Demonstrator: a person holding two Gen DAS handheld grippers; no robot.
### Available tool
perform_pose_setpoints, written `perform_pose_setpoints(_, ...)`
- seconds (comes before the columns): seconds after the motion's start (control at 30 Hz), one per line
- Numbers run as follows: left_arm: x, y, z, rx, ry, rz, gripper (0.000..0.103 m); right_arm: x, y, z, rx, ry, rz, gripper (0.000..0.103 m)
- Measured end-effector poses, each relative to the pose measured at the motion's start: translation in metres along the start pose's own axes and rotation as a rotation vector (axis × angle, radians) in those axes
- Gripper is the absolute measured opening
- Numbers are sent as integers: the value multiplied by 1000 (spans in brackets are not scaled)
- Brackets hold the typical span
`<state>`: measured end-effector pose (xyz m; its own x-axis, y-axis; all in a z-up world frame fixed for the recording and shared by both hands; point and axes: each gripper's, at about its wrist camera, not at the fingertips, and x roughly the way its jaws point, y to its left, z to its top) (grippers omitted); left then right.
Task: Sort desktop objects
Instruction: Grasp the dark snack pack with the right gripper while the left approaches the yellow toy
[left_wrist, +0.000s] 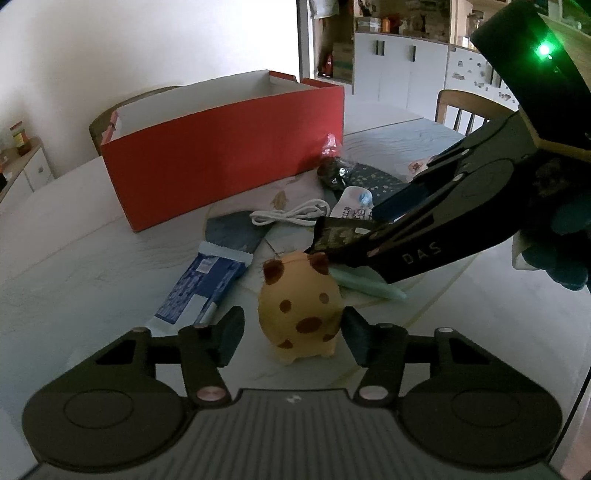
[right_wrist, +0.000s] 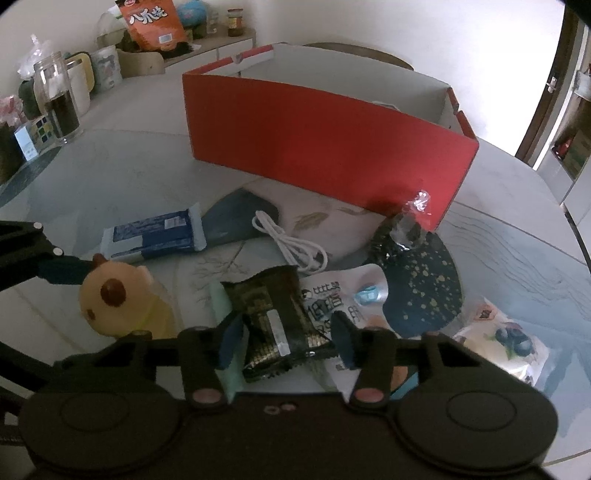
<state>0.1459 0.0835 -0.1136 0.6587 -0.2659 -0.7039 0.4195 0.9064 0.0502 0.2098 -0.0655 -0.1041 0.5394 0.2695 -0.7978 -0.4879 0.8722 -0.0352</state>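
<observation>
A yellow spotted toy animal (left_wrist: 301, 308) stands on the table between the open fingers of my left gripper (left_wrist: 293, 334); it also shows in the right wrist view (right_wrist: 114, 297). My right gripper (right_wrist: 286, 338) is open around a dark snack packet (right_wrist: 275, 317), which also shows in the left wrist view (left_wrist: 338, 232). An open red box (left_wrist: 225, 155) stands behind the pile, seen too in the right wrist view (right_wrist: 325, 147). A blue and white packet (left_wrist: 201, 286), a white cable (left_wrist: 291, 216) and a white pouch (right_wrist: 332, 295) lie nearby.
A dark speckled bag (right_wrist: 424, 280) and a clear-wrapped item (right_wrist: 404, 225) lie by the box's right corner. A fruit-print packet (right_wrist: 506, 339) lies at right. Jars and an orange snack bag (right_wrist: 155, 22) stand at the far left. A chair (left_wrist: 465, 110) stands behind the table.
</observation>
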Motion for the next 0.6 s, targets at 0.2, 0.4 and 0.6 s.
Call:
perform_pose_setpoints(0.2,0,-2,1,13,-4,-7,47,0,3,1,-19,5,4,44)
perform_pose_setpoints(0.4,0,-2,2,13,-2,-10,46,0,3,2,-13,5,5,39)
perform_pose_setpoints(0.6,0,0,3,4,-1,-6,44,-1,2,2,5,3,8,35)
